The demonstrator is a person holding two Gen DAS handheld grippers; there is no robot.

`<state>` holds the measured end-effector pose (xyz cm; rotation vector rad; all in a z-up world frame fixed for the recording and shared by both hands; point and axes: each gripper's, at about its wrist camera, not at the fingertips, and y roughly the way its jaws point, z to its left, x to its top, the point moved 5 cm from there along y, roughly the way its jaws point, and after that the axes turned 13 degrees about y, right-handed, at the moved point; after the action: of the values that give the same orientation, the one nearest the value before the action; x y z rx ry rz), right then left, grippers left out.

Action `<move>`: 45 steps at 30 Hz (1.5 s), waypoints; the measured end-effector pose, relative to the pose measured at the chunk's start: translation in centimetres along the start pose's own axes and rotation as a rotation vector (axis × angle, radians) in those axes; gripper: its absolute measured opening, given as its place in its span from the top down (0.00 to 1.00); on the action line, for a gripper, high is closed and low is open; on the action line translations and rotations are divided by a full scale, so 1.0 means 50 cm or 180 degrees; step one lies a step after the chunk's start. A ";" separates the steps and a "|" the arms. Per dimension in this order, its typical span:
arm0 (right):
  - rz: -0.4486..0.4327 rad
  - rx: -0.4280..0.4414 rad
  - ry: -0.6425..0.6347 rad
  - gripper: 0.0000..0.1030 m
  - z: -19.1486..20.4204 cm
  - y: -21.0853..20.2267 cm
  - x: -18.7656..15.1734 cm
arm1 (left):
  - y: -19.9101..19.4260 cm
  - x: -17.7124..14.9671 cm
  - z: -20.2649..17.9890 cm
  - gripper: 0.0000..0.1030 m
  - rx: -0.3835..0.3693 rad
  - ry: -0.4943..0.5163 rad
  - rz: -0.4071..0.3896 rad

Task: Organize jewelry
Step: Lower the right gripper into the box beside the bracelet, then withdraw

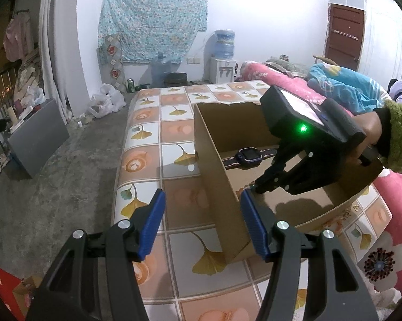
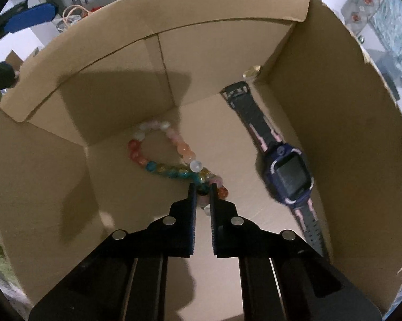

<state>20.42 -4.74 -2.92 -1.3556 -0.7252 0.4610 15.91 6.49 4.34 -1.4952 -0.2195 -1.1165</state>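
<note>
An open cardboard box (image 1: 214,187) stands on the patterned bed cover. On its floor (image 2: 227,123) lie a multicoloured bead bracelet (image 2: 158,165) and a dark blue smartwatch (image 2: 289,171) with a black and pink strap. The watch (image 1: 247,156) also shows in the left wrist view. My right gripper (image 2: 202,187) points steeply down into the box, shut on the near end of the bracelet, whose beads sit between its pads. It appears from the side as the right gripper (image 1: 257,188), held by a hand in a green cuff. My left gripper (image 1: 203,222) is open, its blue pads either side of the box's near corner.
A small gold round object (image 2: 251,71) rests in the box's far corner beside the watch strap. The bed cover (image 1: 147,133) has ginkgo-leaf tiles, and a pink quilt (image 1: 281,80) lies to the right. The concrete floor (image 1: 67,174) on the left holds plastic bags and a grey panel.
</note>
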 end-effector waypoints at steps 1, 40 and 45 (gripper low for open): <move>0.0012 0.0049 0.0024 0.93 0.002 -0.004 -0.002 | 0.001 0.000 0.002 0.44 -0.0004 -0.0001 -0.0002; -0.1755 0.0799 0.1677 0.50 -0.072 -0.415 -0.090 | -0.106 -0.017 -0.090 0.34 -0.1038 -0.0075 -0.0464; -0.2097 0.1007 0.1909 0.44 -0.011 -0.423 -0.228 | -0.074 -0.042 -0.177 0.33 -0.1321 0.0000 -0.0247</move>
<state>10.51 -16.67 15.44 -0.8185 -0.5222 -0.3397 7.82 0.95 3.90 -1.8647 -0.0452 -1.2776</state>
